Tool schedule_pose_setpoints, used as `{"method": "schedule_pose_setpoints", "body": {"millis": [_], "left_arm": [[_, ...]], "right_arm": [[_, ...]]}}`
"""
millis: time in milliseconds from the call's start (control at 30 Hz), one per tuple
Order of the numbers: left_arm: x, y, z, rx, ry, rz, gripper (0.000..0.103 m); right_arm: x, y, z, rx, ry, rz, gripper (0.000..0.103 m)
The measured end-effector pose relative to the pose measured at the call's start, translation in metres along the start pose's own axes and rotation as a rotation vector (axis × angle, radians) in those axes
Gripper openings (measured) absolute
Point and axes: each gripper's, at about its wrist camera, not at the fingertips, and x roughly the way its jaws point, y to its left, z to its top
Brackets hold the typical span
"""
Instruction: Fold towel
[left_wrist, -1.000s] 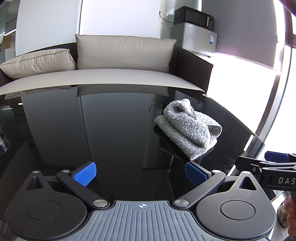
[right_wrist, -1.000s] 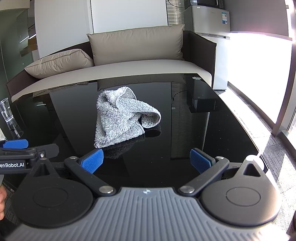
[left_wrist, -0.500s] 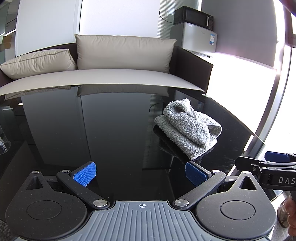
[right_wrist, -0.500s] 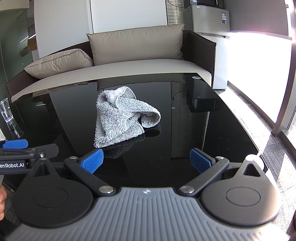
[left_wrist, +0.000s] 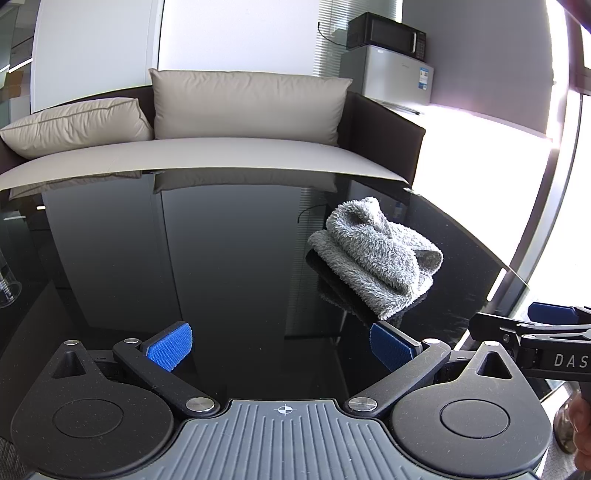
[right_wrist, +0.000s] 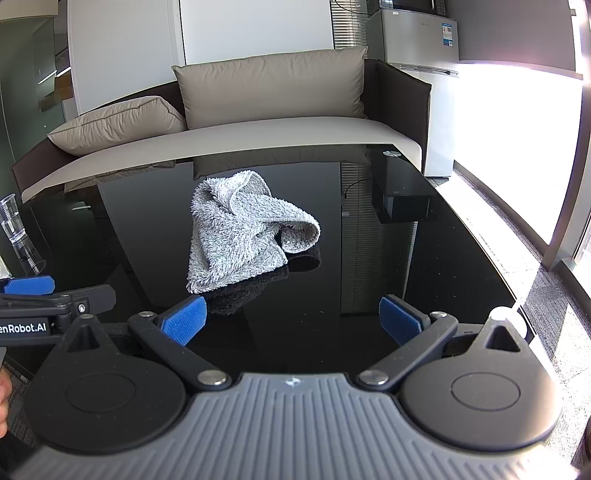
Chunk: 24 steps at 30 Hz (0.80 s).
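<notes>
A grey fluffy towel (left_wrist: 380, 254) lies crumpled in a loose heap on the glossy black table (left_wrist: 221, 258). In the left wrist view it sits ahead and to the right of my left gripper (left_wrist: 280, 347), which is open and empty, low over the table's near edge. In the right wrist view the towel (right_wrist: 243, 232) lies ahead and left of centre; my right gripper (right_wrist: 291, 321) is open and empty, its left pad (right_wrist: 184, 320) just short of the towel's near corner. Each gripper shows at the edge of the other's view.
A beige sofa (left_wrist: 221, 140) with cushions stands beyond the table's far edge. A fridge with a microwave (left_wrist: 388, 62) stands at the back right. Clear plastic cups (right_wrist: 18, 236) stand at the far left. The table's right edge (right_wrist: 491, 258) meets grey carpet by bright windows.
</notes>
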Motion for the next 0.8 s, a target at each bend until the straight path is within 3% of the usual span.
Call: {"method": "schedule_pose_setpoints", "body": {"millis": [800], "left_arm": [[-0.0003, 0.0001, 0.0006, -0.001, 0.003, -0.003, 0.102]], "right_arm": [[0.0036, -0.0016, 0.0006, 0.008, 0.002, -0.011, 0.102]]}}
